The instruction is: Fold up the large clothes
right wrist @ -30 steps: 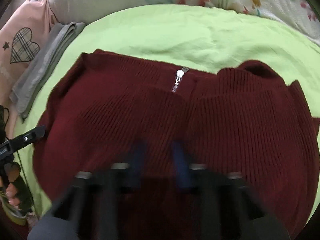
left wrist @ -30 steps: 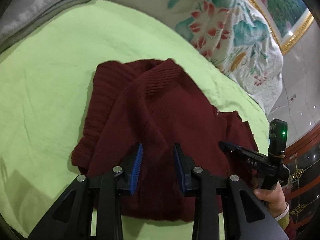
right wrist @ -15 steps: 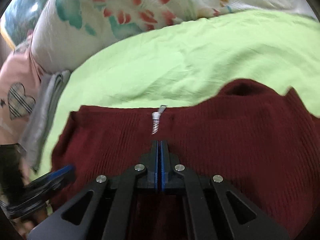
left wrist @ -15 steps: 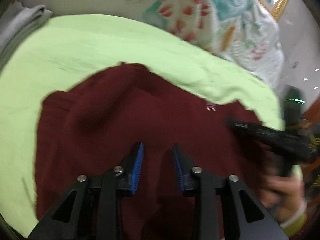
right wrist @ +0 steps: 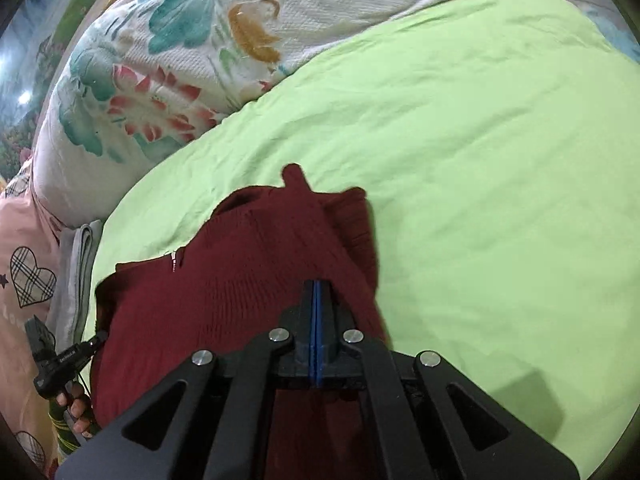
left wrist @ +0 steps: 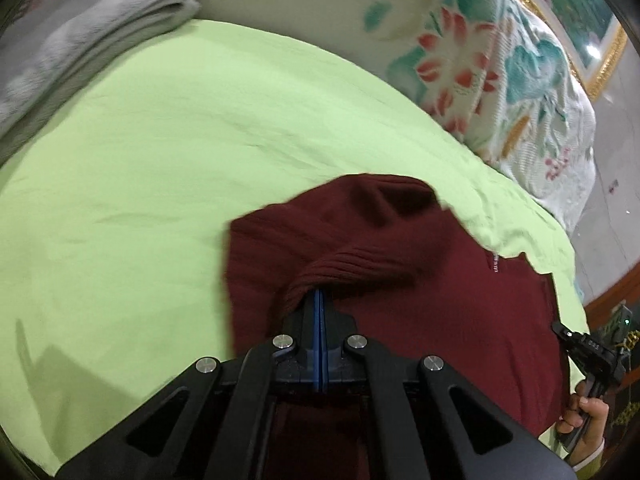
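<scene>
Left hand-held gripper (left wrist: 320, 300): we see its blue pads pressed together on a raised ribbed fold of the dark red knitted sweater (left wrist: 420, 300); its jaws have just been closing.
Sweater: it lies bunched on the lime green bed sheet (left wrist: 160, 180), spreading ahead and to the right of our left hand-held gripper, ahead and to the left of our right one.
Zipper pull (right wrist: 174, 261): small, silver, on the sweater's far edge, left of our right hand-held gripper.
Right hand-held gripper (right wrist: 316, 292): clamped together on the sweater's edge.
Beyond: a white flower-printed quilt (right wrist: 168, 60); folded grey cloth (left wrist: 80, 40) far left.
</scene>
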{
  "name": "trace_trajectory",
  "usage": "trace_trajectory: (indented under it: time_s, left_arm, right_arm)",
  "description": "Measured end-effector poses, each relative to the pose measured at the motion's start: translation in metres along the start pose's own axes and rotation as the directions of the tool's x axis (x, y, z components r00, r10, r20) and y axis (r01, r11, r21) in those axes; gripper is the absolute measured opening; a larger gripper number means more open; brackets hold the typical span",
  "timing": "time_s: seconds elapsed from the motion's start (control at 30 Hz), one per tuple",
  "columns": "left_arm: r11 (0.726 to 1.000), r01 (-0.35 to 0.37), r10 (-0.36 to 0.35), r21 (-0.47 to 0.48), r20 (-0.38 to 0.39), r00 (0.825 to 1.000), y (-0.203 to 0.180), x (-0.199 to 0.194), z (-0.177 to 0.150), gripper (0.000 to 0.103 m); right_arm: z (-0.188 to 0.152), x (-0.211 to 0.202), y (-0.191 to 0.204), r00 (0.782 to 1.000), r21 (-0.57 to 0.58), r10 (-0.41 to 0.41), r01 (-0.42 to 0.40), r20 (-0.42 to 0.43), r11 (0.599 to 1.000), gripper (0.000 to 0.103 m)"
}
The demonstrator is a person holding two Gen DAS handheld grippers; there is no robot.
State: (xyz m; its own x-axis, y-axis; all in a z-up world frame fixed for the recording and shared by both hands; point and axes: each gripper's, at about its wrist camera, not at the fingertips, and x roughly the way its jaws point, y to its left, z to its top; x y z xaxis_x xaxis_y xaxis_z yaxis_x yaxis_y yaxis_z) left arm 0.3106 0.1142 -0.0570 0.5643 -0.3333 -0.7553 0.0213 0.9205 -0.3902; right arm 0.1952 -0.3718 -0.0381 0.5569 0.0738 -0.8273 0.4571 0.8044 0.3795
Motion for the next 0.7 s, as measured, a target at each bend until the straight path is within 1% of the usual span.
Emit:
trace_trajectory:
  time_s: [0.07, 0.1, 0.13, 0.17, 0.2, 0.27, 0.33, 0.4, 0.43, 0.5, 0.57, 0.67, 0.7]
  left_arm:
    - [1.000, 0.003, -0.003, -0.018, 0.007, 1.000, 0.004, -0.017, -0.007, 0.001]
    - [1.000, -0.015, 0.015, -0.020, 0.011, 1.000, 0.003, -0.027, -0.011, 0.007]
    - [0.999, -0.038, 0.038, -0.018, 0.021, 0.999, 0.002, -0.038, -0.017, 0.027]
    - [0.999, -0.047, 0.047, -0.018, 0.031, 0.998, 0.001, -0.046, -0.023, 0.035]
    - [0.999, -0.039, 0.040, -0.029, 0.044, 0.998, 0.000, -0.058, -0.032, 0.039]
    - [0.998, 0.018, -0.015, -0.059, 0.046, 0.999, 0.001, -0.074, -0.046, 0.040]
    - [0.994, 0.070, -0.067, -0.088, 0.034, 0.997, -0.002, -0.087, -0.068, 0.043]
    - [0.990, 0.093, -0.092, -0.104, 0.016, 0.996, -0.008, -0.092, -0.087, 0.047]
    - [0.987, 0.109, -0.109, -0.120, 0.003, 0.994, -0.010, -0.093, -0.097, 0.048]
    - [0.975, 0.147, -0.151, -0.165, -0.012, 0.988, -0.010, -0.093, -0.113, 0.049]
    - [0.957, 0.194, -0.205, -0.215, -0.032, 0.978, -0.010, -0.085, -0.126, 0.051]
    - [0.947, 0.201, -0.222, -0.251, -0.055, 0.974, -0.015, -0.067, -0.132, 0.051]
    - [0.936, 0.221, -0.243, -0.273, -0.050, 0.969, -0.015, -0.063, -0.133, 0.054]
  right_arm:
    - [-0.006, -0.008, 0.001, 1.000, 0.011, 0.024, -0.024, -0.001, 1.000, 0.002]
    - [-0.010, -0.011, 0.003, 0.999, 0.007, 0.033, -0.033, -0.002, 0.999, 0.002]
    - [-0.017, -0.017, 0.007, 0.999, 0.000, 0.040, -0.040, -0.002, 0.999, 0.002]
    - [-0.024, -0.022, 0.011, 0.999, -0.006, 0.053, -0.053, -0.002, 0.999, 0.003]
    - [-0.032, -0.028, 0.013, 0.997, -0.009, 0.072, -0.072, -0.005, 0.997, 0.003]
    - [-0.049, -0.036, 0.022, 0.993, -0.016, 0.114, -0.114, -0.016, 0.993, 0.003]
    - [-0.068, -0.042, 0.032, 0.989, -0.032, 0.143, -0.144, -0.034, 0.989, 0.003]
    - [-0.084, -0.046, 0.038, 0.984, -0.034, 0.170, -0.172, -0.049, 0.984, 0.003]
    - [-0.092, -0.048, 0.041, 0.982, -0.036, 0.183, -0.185, -0.056, 0.982, 0.003]
    - [-0.104, -0.052, 0.047, 0.978, -0.038, 0.199, -0.202, -0.063, 0.979, 0.003]
    - [-0.113, -0.055, 0.052, 0.974, -0.038, 0.215, -0.218, -0.067, 0.975, 0.003]
    - [-0.123, -0.057, 0.061, 0.968, -0.046, 0.237, -0.241, -0.080, 0.970, 0.003]
    - [-0.125, -0.058, 0.064, 0.967, -0.053, 0.239, -0.244, -0.086, 0.968, 0.003]
